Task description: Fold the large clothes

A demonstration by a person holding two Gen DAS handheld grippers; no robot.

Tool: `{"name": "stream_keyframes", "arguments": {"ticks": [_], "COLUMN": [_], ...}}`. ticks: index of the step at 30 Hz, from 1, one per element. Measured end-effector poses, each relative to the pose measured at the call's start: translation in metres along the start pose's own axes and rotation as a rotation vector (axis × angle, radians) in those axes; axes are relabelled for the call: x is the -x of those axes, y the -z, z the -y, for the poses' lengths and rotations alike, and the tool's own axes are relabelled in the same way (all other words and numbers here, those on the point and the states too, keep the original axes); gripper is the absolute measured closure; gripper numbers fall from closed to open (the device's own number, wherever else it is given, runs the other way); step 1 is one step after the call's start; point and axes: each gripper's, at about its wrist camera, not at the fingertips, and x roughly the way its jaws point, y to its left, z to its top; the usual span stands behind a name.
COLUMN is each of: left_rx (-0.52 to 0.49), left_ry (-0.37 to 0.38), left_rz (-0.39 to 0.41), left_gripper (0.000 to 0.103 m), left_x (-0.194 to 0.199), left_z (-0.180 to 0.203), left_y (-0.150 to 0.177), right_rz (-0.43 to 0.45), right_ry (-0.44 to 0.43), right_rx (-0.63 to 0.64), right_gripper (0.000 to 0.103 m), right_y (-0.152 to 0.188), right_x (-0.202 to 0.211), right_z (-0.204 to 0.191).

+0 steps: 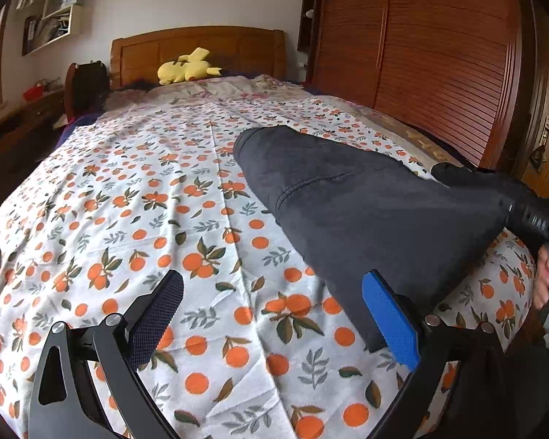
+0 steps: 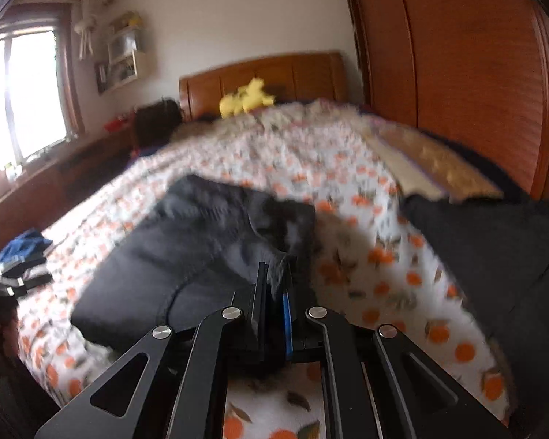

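Dark trousers [image 1: 347, 197] lie on the right side of the bed [image 1: 146, 219], over its orange-print sheet. The left hand-held gripper [image 1: 274, 314] hovers at their near edge, fingers spread wide, nothing between them. The right hand-held gripper [image 2: 274, 292] is clamped on a fold of the trousers [image 2: 186, 248], lifting it.

No readable text, label or number shows in either view
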Motion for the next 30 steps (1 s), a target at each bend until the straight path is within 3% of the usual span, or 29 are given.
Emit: {"name": "stream_keyframes", "arguments": {"ticks": [5,6,7,9,10,20,22,30], "left_rx": [-0.013,-0.018,-0.024,-0.033,-0.037,-0.082,-0.081,-0.080], "left_ry": [0.001,-0.002,-0.004,-0.002,-0.001,0.006,0.010,0.007], "left_rz": [0.011,0.014,0.020,0.031,0.035,0.039,0.031,-0.008], "left_gripper": [0.004,0.003,0.003,0.003,0.003,0.003,0.003,0.003], "left_x": [-0.009,-0.012,-0.014,-0.019,-0.021,-0.064,-0.075,-0.127], "left_z": [0.004,0.005,0.007,0.010,0.010,0.019,0.018,0.007], "left_y": [-0.014,-0.017,-0.020,-0.028,-0.031,-0.064,-0.069,-0.096], "right_rz": [-0.016,-0.009,-0.004,0.010,0.015,-0.043,-0.057,-0.116], "right_ry": [-0.001,0.006,0.011,0.018,0.020,0.014,0.015,-0.010], "right_rx": [0.002,-0.001,-0.001,-0.006,-0.012,-0.072,-0.088,-0.136], "right_gripper": [0.091,0.085,0.070,0.049,0.044,0.035,0.028,0.027], "right_y": [0.008,0.008,0.007,0.008,0.008,0.019,0.023,0.031], "right_x": [-0.006,-0.004,-0.003,0.000,0.001,-0.015,-0.018,-0.033], "right_z": [0.001,0.001,0.000,0.001,0.002,0.007,0.008,0.010]}}
